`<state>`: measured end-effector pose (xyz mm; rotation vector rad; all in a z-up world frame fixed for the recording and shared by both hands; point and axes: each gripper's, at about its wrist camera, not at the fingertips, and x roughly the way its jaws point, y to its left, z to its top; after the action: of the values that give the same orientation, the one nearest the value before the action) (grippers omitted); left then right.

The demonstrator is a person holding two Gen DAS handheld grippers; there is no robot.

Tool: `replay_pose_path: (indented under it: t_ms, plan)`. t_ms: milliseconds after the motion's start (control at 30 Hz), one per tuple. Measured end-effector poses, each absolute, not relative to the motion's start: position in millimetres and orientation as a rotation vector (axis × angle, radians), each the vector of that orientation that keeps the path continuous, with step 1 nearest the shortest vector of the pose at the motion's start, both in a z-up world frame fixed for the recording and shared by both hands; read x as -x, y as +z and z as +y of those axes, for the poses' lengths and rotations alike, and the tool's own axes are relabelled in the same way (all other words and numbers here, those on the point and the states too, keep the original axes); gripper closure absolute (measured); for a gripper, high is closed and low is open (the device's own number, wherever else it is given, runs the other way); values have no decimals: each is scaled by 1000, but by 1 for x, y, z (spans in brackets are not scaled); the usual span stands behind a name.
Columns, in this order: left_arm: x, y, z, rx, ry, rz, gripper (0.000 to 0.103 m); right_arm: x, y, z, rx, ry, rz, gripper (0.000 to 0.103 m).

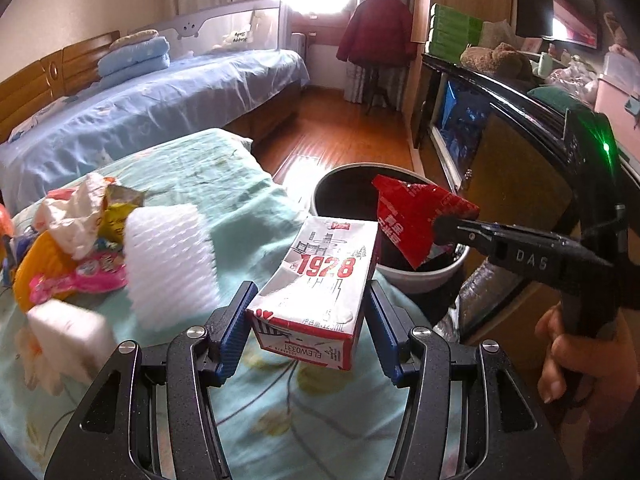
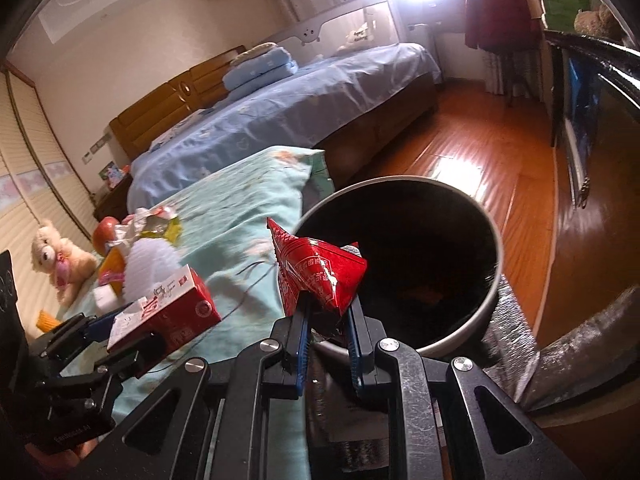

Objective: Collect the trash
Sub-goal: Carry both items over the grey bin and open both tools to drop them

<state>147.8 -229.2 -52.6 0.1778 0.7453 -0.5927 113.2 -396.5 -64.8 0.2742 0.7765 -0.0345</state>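
Gaping beside the bed, dark bin (image 2: 404,264); left gripper (image 1: 308,316) clamping carton (image 1: 320,280), right gripper (image 2: 326,312) red wrapper (image 2: 320,272).

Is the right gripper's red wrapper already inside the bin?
No. The right gripper holds the red wrapper pinched between its fingers, at the near rim of the bin, not dropped in.

Milk carton and red wrapper at the bin, more trash on the bedspread

My left gripper (image 1: 308,316) clamps a dented white-and-red milk carton (image 1: 320,280) marked 1928, tilted over the bed edge. My right gripper (image 2: 326,316) pinches a crumpled red foil wrapper (image 2: 316,268) above the round, dark trash bin (image 2: 494,300). A heap of wrappers (image 1: 76,236) lies on the teal spread, well apart from the bin.
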Motion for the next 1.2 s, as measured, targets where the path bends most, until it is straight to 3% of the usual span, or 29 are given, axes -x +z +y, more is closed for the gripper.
replay_pose_path:
  t_ms: [833, 1133, 1167, 1200]
  plan:
    - [-199, -59, -302, -232, -593, 804, 49, -152, -78, -455, -282, -119, 843, 86]
    - [-206, -59, -312, -229, -599, 814, 46, -159, -76, -463, -289, -128, 845, 81]
    - [-206, -60, -311, -229, -601, 823, 39, -160, -76, -465, -292, -129, 845, 74]
    - [-206, -59, -311, -223, -603, 826, 31, -160, -76, -466, -298, -133, 846, 59]
